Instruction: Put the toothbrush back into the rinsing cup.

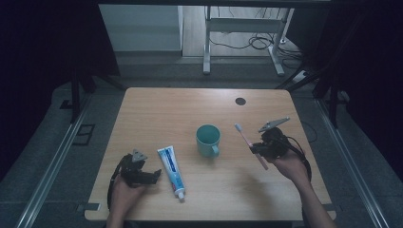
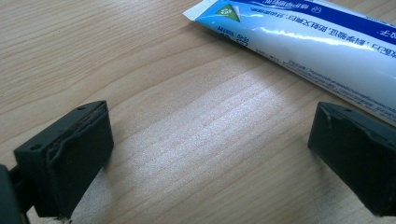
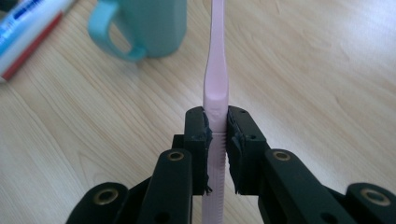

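Toothbrush (image 3: 215, 88) clamped by its pink handle in right gripper (image 3: 216, 135), held above table (image 1: 142, 114), bristle end angled toward far edge. Just left: teal mug (image 1: 208, 139). Further left: toothpaste (image 1: 171, 171), flat. Left gripper (image 2: 205, 154) spread wide, nothing between, resting beside toothpaste.

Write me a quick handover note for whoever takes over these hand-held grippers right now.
Right hand-held gripper: shut on the pink toothbrush at its handle, held clear of the table, bristles pointing away from the person.
Left hand-held gripper: open, resting low over bare wood, toothpaste tube just beside it, untouched.
Teal mug: upright at mid-table, nothing inside that I can see.
Done: toothbrush picked up.
Left, likely: put the toothbrush in the mug; toothpaste not yet handled.
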A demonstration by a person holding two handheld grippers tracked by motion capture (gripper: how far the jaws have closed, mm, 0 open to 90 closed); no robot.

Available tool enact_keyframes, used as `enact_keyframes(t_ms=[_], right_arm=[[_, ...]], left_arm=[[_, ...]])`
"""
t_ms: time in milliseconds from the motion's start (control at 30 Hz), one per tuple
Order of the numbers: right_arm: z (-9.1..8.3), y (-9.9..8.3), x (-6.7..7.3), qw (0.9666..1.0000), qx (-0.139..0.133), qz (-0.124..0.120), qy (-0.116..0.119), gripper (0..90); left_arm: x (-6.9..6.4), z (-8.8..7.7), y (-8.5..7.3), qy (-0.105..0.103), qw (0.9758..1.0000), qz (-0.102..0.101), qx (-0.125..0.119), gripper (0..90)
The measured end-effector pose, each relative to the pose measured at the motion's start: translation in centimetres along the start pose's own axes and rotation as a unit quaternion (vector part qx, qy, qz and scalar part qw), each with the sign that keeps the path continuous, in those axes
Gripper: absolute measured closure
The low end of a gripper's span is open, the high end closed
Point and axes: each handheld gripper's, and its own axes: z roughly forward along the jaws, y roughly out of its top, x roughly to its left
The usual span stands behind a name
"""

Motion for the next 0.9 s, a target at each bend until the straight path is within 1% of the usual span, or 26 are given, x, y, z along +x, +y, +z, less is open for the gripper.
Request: enact_keyframes(t_ms=[133,200,467,700,900], right_arm=[[-0.1,0.6,0.5,0.9998,-0.02,-0.004,0.006,78.5],[0.1,0.8,0.8,0.9996,-0.026,-0.007,0.011,78.5],[0.3,1.7,1.5,0.9986,-0.047,-0.017,0.018,78.5],[0.4,2.4,2.1,0.9972,-0.067,-0.025,0.019,78.5],[0.7,3.0,2.3,0.9962,-0.081,-0.023,0.021,78.5]], left_arm=[[0.0,0.0,0.0,0.0,1.0,-0.001,0.0,0.2],[0.0,0.0,0.0,0.0,1.0,-0.001,0.0,0.2],[0.0,0.0,0.0,0.0,1.0,0.0,-0.001,0.2],[0.0,0.0,0.0,0.0,1.0,0.002,0.001,0.2],[0.0,0.0,0.0,0.0,1.0,0.002,0.001,0.2]])
